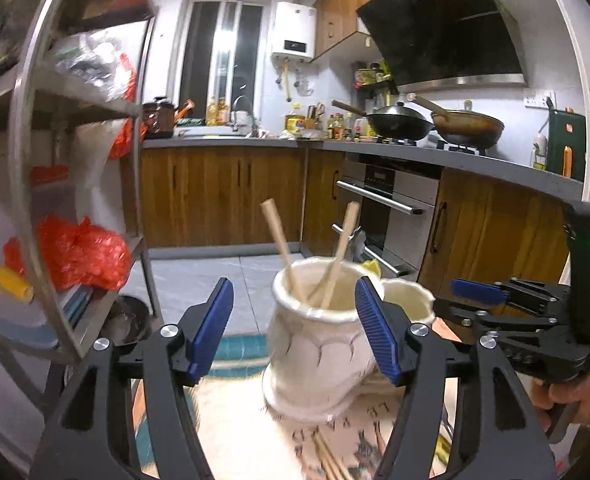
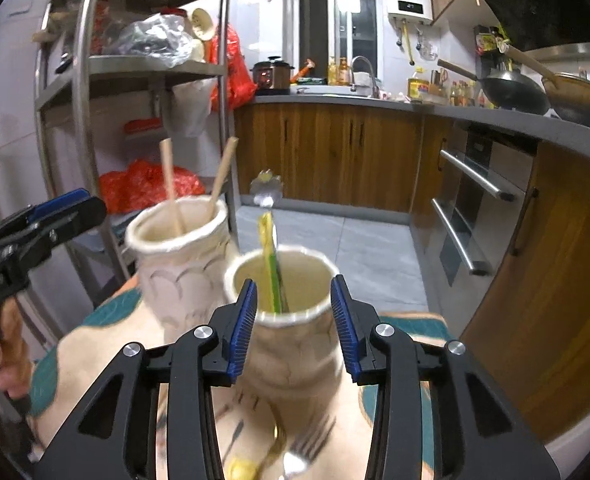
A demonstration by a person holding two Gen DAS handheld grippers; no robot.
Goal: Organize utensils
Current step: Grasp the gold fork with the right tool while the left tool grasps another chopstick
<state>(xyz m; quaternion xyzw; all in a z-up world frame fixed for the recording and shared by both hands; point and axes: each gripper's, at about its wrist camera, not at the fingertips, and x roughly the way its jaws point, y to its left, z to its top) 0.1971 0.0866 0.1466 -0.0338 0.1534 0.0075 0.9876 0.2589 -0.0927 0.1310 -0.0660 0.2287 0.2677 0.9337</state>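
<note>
White ceramic, 2 holders stand mid-frame on a patterned cloth (image 2: 95, 344) — left gripper (image 1: 295, 328), jaws wide, flanks the chopstick holder (image 1: 315, 344); right gripper (image 2: 295, 324), jaws apart, flanks the spoon holder (image 2: 295, 344) — neither pressing.

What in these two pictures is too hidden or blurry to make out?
- Left wrist view: chopsticks on the cloth, cut off by the bottom edge and blurred.
- Right wrist view: fork and yellow utensil, blurred, partly behind the right gripper.
- Second jar in left view: contents hidden by a finger pad.
</note>
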